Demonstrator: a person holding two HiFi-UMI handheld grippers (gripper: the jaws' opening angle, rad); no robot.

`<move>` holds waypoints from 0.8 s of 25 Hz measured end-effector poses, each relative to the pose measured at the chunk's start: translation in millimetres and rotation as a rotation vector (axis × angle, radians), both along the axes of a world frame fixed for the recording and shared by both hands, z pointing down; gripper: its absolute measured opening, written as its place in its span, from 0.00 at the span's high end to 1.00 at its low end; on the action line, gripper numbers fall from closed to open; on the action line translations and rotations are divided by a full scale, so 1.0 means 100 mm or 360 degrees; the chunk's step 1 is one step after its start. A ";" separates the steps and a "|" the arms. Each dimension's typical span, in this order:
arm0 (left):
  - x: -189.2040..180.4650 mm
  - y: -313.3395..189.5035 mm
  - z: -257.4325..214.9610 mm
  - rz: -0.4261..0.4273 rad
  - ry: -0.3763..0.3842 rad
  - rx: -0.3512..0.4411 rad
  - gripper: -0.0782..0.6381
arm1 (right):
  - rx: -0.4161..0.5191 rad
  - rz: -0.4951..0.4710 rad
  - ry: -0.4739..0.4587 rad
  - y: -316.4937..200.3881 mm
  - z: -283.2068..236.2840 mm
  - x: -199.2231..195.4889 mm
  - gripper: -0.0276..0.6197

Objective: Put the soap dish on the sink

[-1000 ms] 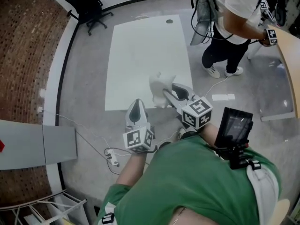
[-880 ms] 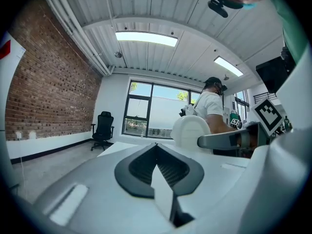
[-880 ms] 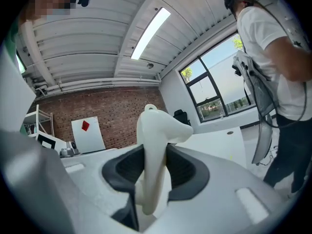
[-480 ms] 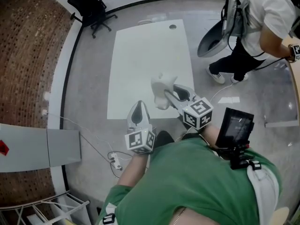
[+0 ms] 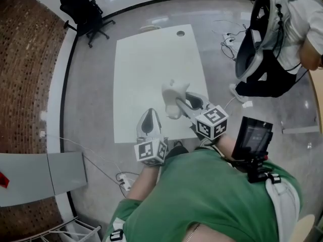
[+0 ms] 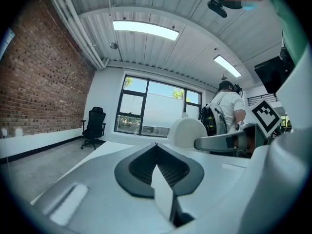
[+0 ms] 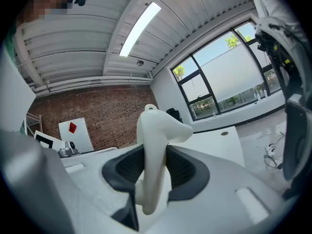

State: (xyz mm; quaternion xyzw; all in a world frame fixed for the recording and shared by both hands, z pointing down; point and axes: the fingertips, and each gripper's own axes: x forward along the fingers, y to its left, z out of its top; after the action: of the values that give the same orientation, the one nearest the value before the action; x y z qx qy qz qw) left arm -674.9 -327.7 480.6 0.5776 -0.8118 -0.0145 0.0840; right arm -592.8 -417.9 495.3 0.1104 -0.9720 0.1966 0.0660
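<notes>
The soap dish (image 7: 159, 130) sits clamped in the right claw (image 7: 152, 172).

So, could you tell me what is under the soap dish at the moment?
The soap dish, clamped in the right gripper, hangs over the near part of the table. The patch straight beneath it is covered by the dish itself.

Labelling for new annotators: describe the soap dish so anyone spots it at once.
Find the large white table on the grey floor, then its near edge by the person in green. There the right tongs clamp the soap dish, a curved white piece with a small loop at one end; the left tongs beside it are shut and empty.
</notes>
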 end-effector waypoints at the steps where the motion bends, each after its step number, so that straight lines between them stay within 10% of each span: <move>1: -0.01 -0.03 -0.01 0.0013 -0.0001 0.0005 0.88 | 0.0004 0.0007 0.0006 -0.01 -0.01 -0.01 0.76; 11: -0.13 -0.20 0.35 0.0062 0.0046 -0.0030 0.88 | -0.0037 0.0039 0.0084 -0.15 0.41 -0.09 0.76; 20: -0.89 -0.53 0.53 0.0082 0.0142 -0.0176 0.88 | -0.0174 0.0015 0.0239 -0.48 0.69 -0.93 0.76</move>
State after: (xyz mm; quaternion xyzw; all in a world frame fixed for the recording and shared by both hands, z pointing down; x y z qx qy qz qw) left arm -764.1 -380.9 533.8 0.5915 -0.7918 0.0067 0.1521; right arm -685.6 -466.0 563.9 0.1256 -0.9517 0.2408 0.1436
